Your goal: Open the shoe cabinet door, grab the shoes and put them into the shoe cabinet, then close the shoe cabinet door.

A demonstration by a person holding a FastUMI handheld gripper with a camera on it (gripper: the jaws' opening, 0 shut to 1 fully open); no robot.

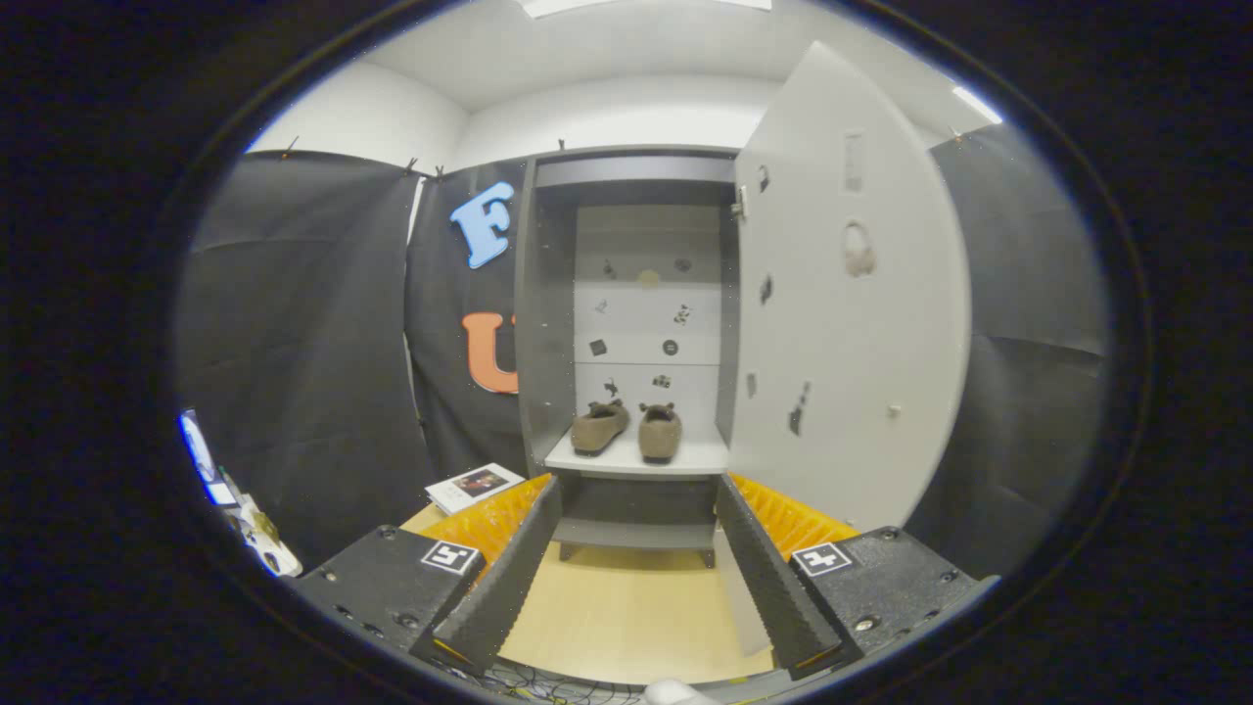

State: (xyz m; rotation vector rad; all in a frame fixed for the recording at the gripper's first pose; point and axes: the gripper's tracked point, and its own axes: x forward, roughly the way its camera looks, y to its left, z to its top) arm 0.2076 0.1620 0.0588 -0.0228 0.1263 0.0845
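The grey shoe cabinet (548, 323) stands straight ahead with its white door (847, 294) swung wide open to the right. Two brown shoes (626, 429) sit side by side on the cabinet's white shelf (636, 458), toes pointing inward. My gripper (636, 509) is open, its two black ribbed fingers (509, 578) spread apart with nothing between them. The fingertips are level with the shelf's front edge in the view, though the cabinet lies some way beyond them. A small knob (893, 411) shows on the door's inner face.
Light wooden floor (626, 607) lies between the fingers and the cabinet. A booklet (475, 485) lies on the floor left of the cabinet. Black cloth walls (303, 362) close in on both sides. Small items (255, 534) lie at the far left.
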